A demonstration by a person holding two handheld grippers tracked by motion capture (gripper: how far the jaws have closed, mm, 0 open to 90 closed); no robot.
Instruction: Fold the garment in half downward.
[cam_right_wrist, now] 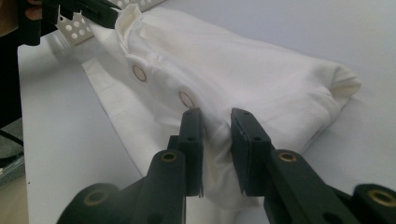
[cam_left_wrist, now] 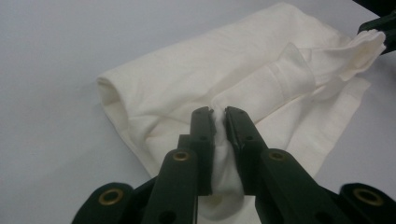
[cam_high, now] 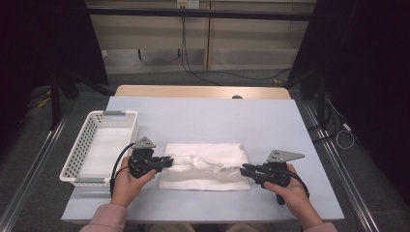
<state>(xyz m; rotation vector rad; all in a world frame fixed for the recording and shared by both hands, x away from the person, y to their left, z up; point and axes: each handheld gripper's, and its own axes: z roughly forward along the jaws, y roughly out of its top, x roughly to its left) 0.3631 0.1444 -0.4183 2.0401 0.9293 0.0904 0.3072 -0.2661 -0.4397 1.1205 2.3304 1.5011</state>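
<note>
Both forearms come in low over the near tabletop [cam_high: 290, 116] edge, hands level and turned inward. The left gripper [cam_high: 167, 161] and right gripper [cam_high: 244, 169] face each other across the white garment [cam_high: 208, 166], which lies folded near the front, bare tabletop beyond it. A white basket [cam_high: 104, 145] sits just left. Each gripper's jaws stand nearly closed, pinching a cloth fold

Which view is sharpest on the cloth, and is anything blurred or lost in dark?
Left gripper view: cloth sharp at the jaw tips, bottom edge soft. Right gripper view: snaps crisp, basket corner soft. High view: table evenly lit, surroundings nearly black, cloth folds washed out.
</note>
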